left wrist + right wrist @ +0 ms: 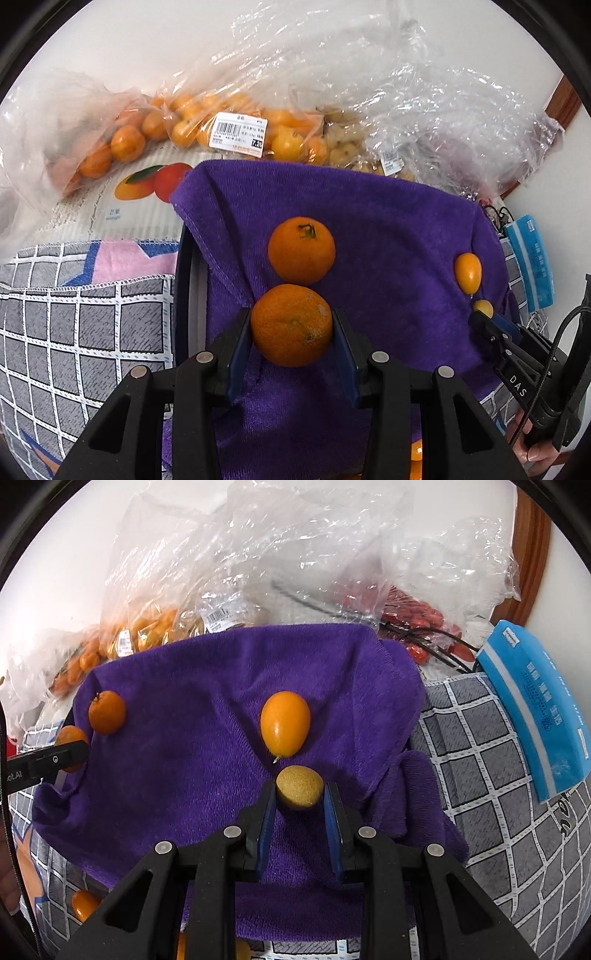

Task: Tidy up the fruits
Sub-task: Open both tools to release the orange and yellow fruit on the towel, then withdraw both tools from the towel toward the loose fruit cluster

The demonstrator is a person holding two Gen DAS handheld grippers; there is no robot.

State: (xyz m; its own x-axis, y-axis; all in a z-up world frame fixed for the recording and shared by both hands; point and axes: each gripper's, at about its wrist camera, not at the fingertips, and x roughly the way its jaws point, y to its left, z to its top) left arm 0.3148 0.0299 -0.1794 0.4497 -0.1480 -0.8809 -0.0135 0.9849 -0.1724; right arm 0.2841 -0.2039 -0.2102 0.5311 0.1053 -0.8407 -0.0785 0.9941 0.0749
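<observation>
While both grippers work over a purple towel, each carries one fruit.
The left gripper has its fingers narrowed onto an orange, held just short of a second orange lying straight ahead on the towel. The right gripper brackets a small yellowish fruit between narrow fingers; contact looks likely but unclear. An oval kumquat lies directly beyond it, long axis pointing away. Bagged fruit sits behind.

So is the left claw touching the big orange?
Touching. In the left wrist view, both blue pads of the left claw press against the sides of the mandarin orange, with no gap on either side.
</observation>
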